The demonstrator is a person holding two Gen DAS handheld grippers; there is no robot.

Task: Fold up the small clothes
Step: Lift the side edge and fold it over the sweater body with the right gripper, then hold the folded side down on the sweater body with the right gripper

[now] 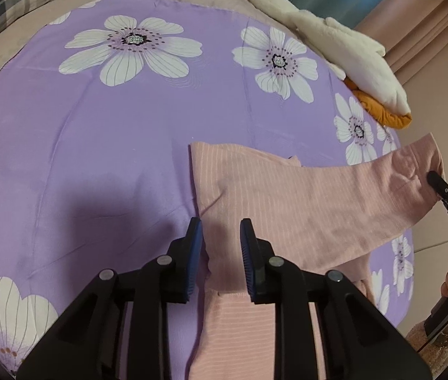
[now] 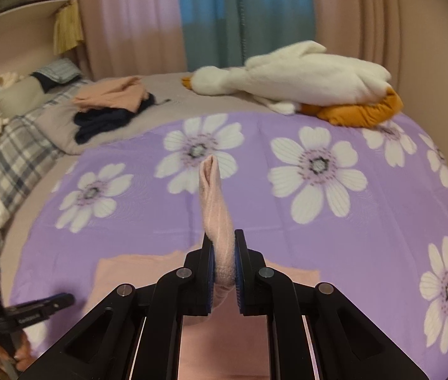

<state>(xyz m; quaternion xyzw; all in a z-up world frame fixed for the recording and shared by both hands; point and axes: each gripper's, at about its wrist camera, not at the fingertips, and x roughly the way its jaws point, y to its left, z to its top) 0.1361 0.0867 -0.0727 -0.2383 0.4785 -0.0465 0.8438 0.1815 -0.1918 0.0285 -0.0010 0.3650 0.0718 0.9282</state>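
A pink striped garment (image 1: 255, 190) lies on the purple flowered sheet (image 1: 97, 142), its body near my left gripper and one sleeve stretched out to the right. My left gripper (image 1: 220, 237) is open, its blue pads straddling the garment's left part just above the cloth. My right gripper (image 2: 224, 259) is shut on the sleeve end (image 2: 216, 205), which sticks up between the pads above the sheet (image 2: 350, 221). The right gripper also shows in the left wrist view (image 1: 437, 183) holding the sleeve cuff. The left gripper shows in the right wrist view (image 2: 34, 310) at lower left.
A white and orange plush goose (image 2: 303, 76) lies at the far edge of the bed. A stack of folded clothes, pink on dark blue (image 2: 113, 104), sits at the back left by plaid pillows (image 2: 12, 152). Curtains (image 2: 243, 15) hang behind the bed.
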